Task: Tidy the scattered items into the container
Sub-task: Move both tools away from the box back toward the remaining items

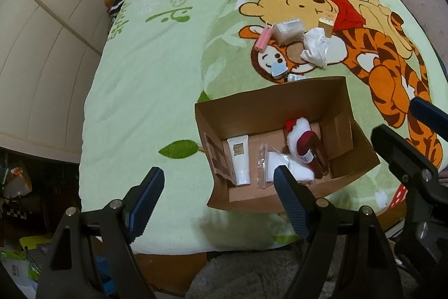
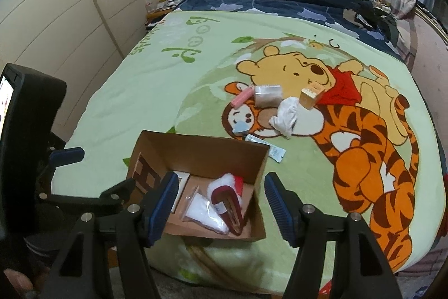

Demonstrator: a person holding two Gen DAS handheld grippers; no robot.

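Big green cartoon blanket covers the bed, w/ a dark blue duvet bunched beyond it toward the headboard. Landmark is the cardboard box, open-topped, sitting on the blanket near the foot edge.

Inside the box: a white tube lies along the wall with the printed flap, a clear zip bag of white stuff sits mid-floor, a dark red wallet-like item stands on edge beside the bag, and a red-and-white fluffy piece rests just behind it.

Beyond the box's far wall, scattered items not yet in: a small sachet tube lies just past the rim; a pale blue-grey thing a bit farther; crumpled white cloth farther still. Behind the cloth, a clear packet, a pink strip at its side, and a small gold box standing upright — all well apart from the box.

Left gripper hovers above the box's near side, fingers spread wide, empty. Right gripper likewise hangs over the box, jaws parted, nothing between them.
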